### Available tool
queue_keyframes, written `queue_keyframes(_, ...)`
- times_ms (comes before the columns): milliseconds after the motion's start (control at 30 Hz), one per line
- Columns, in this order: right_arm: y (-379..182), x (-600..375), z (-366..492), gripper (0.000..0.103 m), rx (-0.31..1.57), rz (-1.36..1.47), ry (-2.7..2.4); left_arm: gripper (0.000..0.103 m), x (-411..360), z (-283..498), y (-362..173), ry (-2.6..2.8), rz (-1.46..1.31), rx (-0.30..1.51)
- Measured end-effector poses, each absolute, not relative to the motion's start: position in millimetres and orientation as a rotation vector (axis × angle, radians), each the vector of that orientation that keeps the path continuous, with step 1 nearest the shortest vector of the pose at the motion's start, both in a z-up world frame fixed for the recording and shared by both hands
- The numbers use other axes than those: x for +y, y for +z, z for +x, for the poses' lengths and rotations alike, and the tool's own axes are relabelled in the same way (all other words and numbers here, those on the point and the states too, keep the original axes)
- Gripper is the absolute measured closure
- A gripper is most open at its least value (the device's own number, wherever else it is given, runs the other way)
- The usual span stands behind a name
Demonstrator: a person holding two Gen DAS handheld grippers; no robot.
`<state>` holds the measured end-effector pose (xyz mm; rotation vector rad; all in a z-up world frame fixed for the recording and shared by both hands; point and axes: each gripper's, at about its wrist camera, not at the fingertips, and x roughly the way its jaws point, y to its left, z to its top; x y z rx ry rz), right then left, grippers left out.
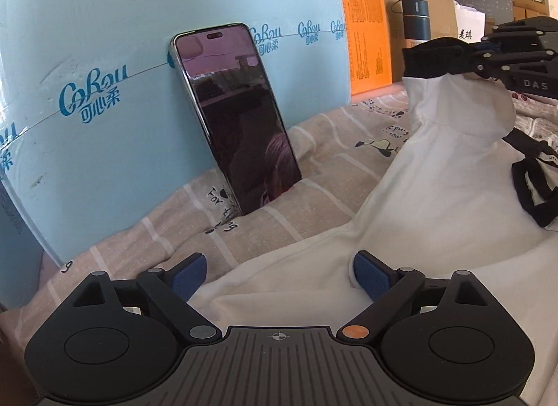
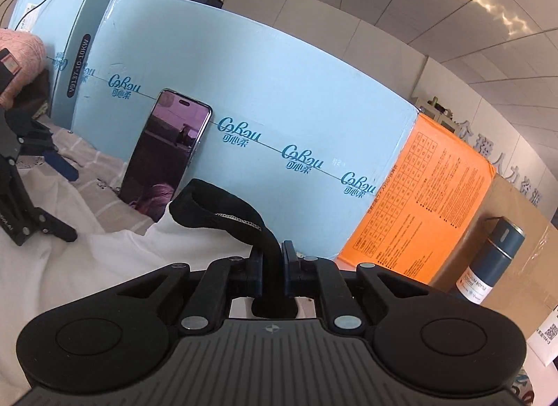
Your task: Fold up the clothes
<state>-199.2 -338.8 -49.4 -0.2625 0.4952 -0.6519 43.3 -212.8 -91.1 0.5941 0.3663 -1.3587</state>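
Note:
A white shirt (image 1: 411,196) with black trim lies on a patterned bedsheet (image 1: 244,231). My left gripper (image 1: 279,275) is open, its blue pads (image 1: 188,275) straddling the shirt's near white edge, low over the sheet. My right gripper (image 2: 271,266) is shut on the shirt's black cuff (image 2: 223,212) and holds the sleeve lifted above the bed. It also shows in the left wrist view (image 1: 467,52) at upper right, with the white sleeve (image 1: 453,109) hanging from it. The left gripper appears at the left edge of the right wrist view (image 2: 59,172).
A phone (image 1: 237,120) leans upright against a large light-blue box (image 1: 87,57) behind the shirt. An orange box (image 1: 366,32), brown cartons and a dark blue bottle (image 1: 416,20) stand at the back right. A pink cloth (image 2: 21,53) sits far left.

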Motion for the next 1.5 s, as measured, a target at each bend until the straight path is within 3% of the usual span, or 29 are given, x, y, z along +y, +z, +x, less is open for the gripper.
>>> queue_keyframes(333,-83,-414,-142,0.092,0.592,-0.189,-0.699,0.01,-194,105,-79,-1.047,0.426,0.464)
queue_keyframes(367,-87,-419,-139,0.09,0.605,-0.173,-0.702,0.01,-190,110,-77,-1.039,0.395,0.476)
queue_keyframes(500,-95,-435,-136,0.058,0.617,-0.096,-0.731,0.01,-174,128,-70,-1.075,0.253,0.546)
queue_keyframes(667,-74,-449,-168,0.042,0.491,0.075,-0.794,0.011,-184,114,-76,-1.138,0.318,0.559)
queue_keyframes(800,-62,-456,-189,0.039,0.446,0.089,-0.882,0.01,-198,98,-88,-1.007,0.503,0.464)
queue_keyframes(1067,-60,-481,-227,0.039,0.403,0.248,-0.893,0.01,-192,71,-67,-0.991,0.491,0.321)
queue_keyframes(1167,-61,-486,-234,0.026,0.435,0.379,-0.671,0.01,-188,52,-54,-1.091,0.426,0.311)
queue_keyframes(1267,-74,-487,-226,0.032,0.489,0.442,-0.614,0.01,-189,29,-50,-1.22,0.407,0.318)
queue_keyframes(1367,-84,-487,-217,0.055,0.527,0.46,-0.613,0.01,-194,4,-56,-1.341,0.439,0.33)
queue_keyframes(1500,-85,-488,-220,0.071,0.504,0.497,-0.565,0.01,-204,-21,-74,-1.431,0.518,0.358)
